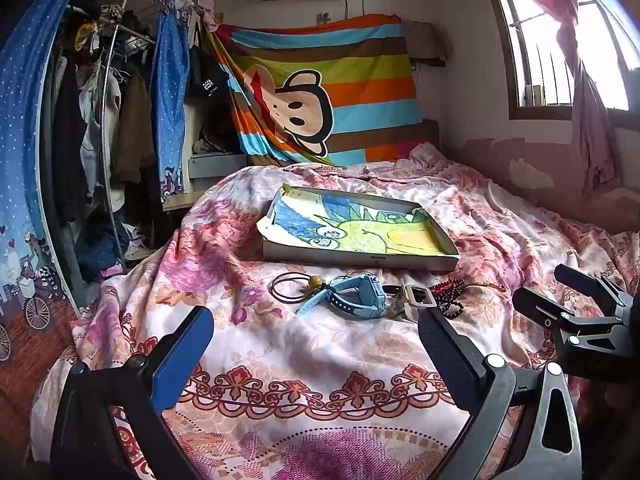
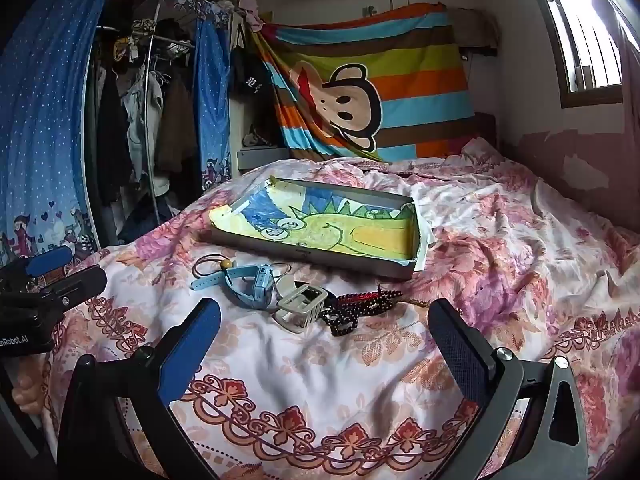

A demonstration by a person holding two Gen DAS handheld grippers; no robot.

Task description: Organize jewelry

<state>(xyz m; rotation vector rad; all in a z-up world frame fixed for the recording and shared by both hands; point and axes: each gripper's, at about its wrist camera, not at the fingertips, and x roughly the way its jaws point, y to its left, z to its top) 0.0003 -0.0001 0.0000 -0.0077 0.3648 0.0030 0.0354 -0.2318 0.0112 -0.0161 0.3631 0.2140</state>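
Note:
A row of jewelry lies on the floral bedspread in front of a shallow grey box [image 1: 416, 262] [image 2: 320, 258] lined with a crayon drawing. From the left: a thin cord ring with a yellow bead [image 1: 294, 286] [image 2: 218, 263], a light blue watch [image 1: 352, 294] [image 2: 252, 284], a beige hair claw [image 1: 416, 300] [image 2: 300, 306], and dark red bead strings [image 1: 450, 296] [image 2: 360, 306]. My left gripper [image 1: 316, 344] is open and empty, just short of the watch. My right gripper [image 2: 324, 344] is open and empty, just short of the claw and beads.
The bed's left edge drops to the floor beside an open wardrobe with blue curtains [image 1: 100, 140] [image 2: 132, 120]. A striped monkey sheet [image 1: 320, 92] hangs at the bed's head. The wall and window [image 1: 560, 40] run along the right.

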